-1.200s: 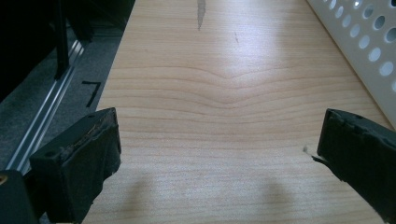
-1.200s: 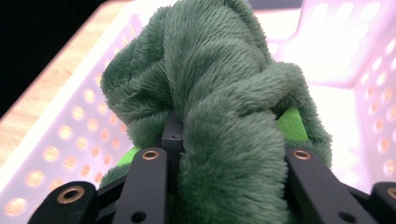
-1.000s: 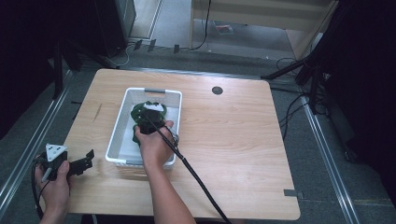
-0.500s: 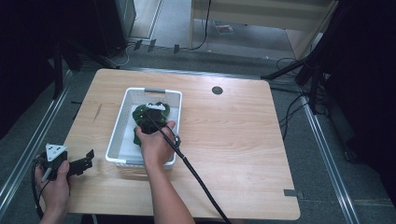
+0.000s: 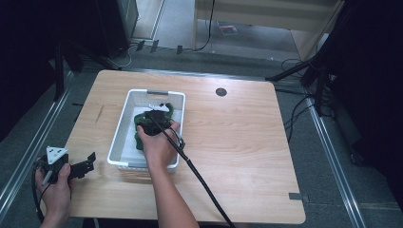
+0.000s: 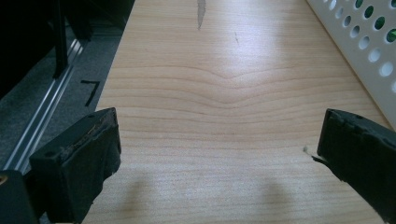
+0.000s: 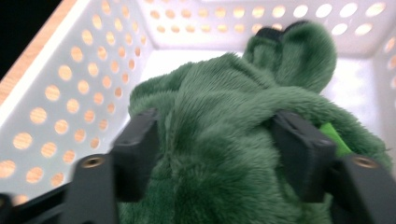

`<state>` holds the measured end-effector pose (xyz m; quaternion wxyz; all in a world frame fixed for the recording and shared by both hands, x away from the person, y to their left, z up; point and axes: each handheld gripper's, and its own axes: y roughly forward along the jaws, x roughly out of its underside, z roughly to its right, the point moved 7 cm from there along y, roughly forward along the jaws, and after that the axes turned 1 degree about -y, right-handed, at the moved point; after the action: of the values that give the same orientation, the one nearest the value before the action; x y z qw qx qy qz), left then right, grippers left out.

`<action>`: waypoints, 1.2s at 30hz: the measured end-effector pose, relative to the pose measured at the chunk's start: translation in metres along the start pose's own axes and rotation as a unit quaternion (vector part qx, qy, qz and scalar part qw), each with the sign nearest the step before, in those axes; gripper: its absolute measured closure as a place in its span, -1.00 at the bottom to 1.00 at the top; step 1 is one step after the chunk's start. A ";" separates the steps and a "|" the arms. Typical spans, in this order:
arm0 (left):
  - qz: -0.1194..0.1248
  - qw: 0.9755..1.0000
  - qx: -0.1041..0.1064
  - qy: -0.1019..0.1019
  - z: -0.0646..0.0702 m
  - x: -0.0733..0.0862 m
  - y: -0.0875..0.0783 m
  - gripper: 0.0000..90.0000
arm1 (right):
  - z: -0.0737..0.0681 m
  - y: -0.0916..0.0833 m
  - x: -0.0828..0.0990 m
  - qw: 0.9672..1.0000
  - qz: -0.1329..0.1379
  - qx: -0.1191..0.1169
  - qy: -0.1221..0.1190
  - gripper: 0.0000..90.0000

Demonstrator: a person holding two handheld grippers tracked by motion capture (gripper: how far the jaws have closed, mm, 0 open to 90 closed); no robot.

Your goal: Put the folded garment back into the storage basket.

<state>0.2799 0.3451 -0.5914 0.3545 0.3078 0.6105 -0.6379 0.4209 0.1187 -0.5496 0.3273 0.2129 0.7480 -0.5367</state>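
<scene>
Lab or studio, floor rails (image 5: pixel 28 156), loose cables (image 5: pixel 297 114) (dark surrounds)

Tongs (image 7: pixel 215 154) squeezing green plush toy (image 7: pixel 224 121) — inside white perforated basket (image 7: pixel 70 88).

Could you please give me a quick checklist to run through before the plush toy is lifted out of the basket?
1. Right gripper jaws on both sides of the plush toy: ok.
2. Grip firm enough to lift: cannot tell.
3. Toy free of the basket walls: cannot tell.
4. Left gripper open, away from the basket: ok.
5. Bare table right of the basket for setting down: ok.
</scene>
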 end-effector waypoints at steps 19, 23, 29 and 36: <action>0.000 1.000 0.000 0.000 0.000 0.000 0.000 -0.99 | 0.001 0.002 0.003 1.000 -0.010 -0.002 0.001 0.36; 0.000 1.000 -0.001 0.001 0.000 0.000 0.000 -0.99 | -0.001 -0.005 -0.003 1.000 0.019 -0.001 -0.008 0.16; 0.000 1.000 -0.001 0.003 0.000 0.000 0.000 -0.99 | -0.005 -0.019 -0.013 0.999 0.045 -0.017 -0.014 -0.19; 0.000 1.000 -0.001 0.004 0.000 0.000 0.000 -0.99 | -0.009 -0.036 -0.023 0.996 0.083 -0.027 -0.036 -0.71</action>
<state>0.2802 0.3447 -0.5916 0.3524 0.3096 0.6126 -0.6362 0.4102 0.1159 -0.5071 0.4028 0.2458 0.7296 -0.4949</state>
